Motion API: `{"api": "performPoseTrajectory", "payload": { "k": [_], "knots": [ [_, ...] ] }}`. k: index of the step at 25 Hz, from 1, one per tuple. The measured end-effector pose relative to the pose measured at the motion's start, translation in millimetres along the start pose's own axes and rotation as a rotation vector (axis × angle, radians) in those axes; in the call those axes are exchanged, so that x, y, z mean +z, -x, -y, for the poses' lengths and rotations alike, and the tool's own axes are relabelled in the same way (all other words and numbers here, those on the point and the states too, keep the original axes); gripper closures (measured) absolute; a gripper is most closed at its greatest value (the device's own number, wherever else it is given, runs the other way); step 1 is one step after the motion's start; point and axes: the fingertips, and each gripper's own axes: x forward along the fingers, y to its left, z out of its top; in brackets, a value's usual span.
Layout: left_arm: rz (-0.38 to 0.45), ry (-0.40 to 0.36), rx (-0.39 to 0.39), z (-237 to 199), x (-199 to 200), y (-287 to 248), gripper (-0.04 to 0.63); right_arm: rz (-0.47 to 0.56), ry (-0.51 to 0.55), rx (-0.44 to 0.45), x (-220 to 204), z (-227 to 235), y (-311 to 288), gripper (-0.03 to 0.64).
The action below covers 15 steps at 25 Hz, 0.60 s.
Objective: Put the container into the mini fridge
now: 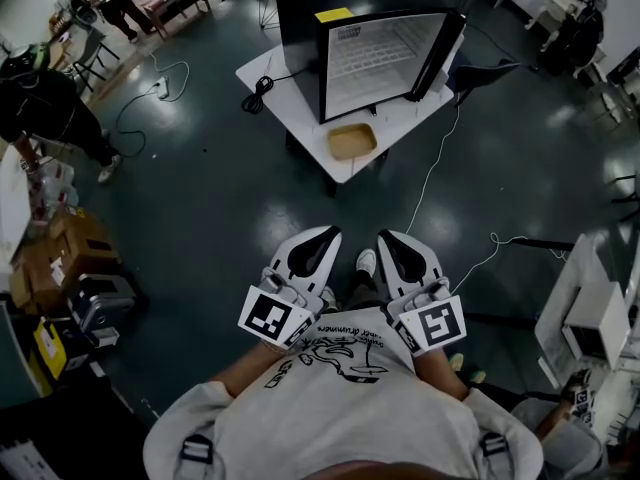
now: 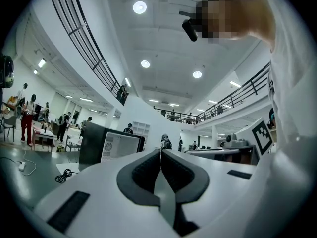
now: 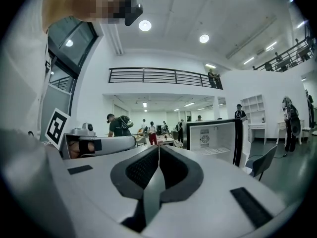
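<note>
Two grippers, both closed up with nothing in them: the left gripper point(image 1: 322, 236) and right gripper point(image 1: 390, 238) each have their jaws pressed together, and they're held side by side close to the person's chest, down around 6 o'clock in the head view. The tan container point(image 1: 352, 141) is sitting on the white table point(image 1: 303, 130) up at 12 o'clock, just in front of the mini fridge point(image 1: 370, 53), whose door point(image 1: 437, 56) stands wide toward 1 o'clock. Both grippers are well apart from it.
</note>
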Motion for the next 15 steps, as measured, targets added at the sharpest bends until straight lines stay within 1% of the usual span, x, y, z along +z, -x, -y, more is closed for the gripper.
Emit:
{"api": "performPoseTrajectory", "payload": {
  "k": [6,15],
  "knots": [
    [-0.004,-0.003,0.002,-6.0,1.4,-32.3,0.575,-0.004,0.003,0.000,5.0,31.3,-9.2,0.586],
    [-0.014,-0.005,0.010,-15.8,-2.3,-100.7,0.575,-0.004,0.004,0.020,12.9,97.1,-28.7,0.586]
  ]
}}
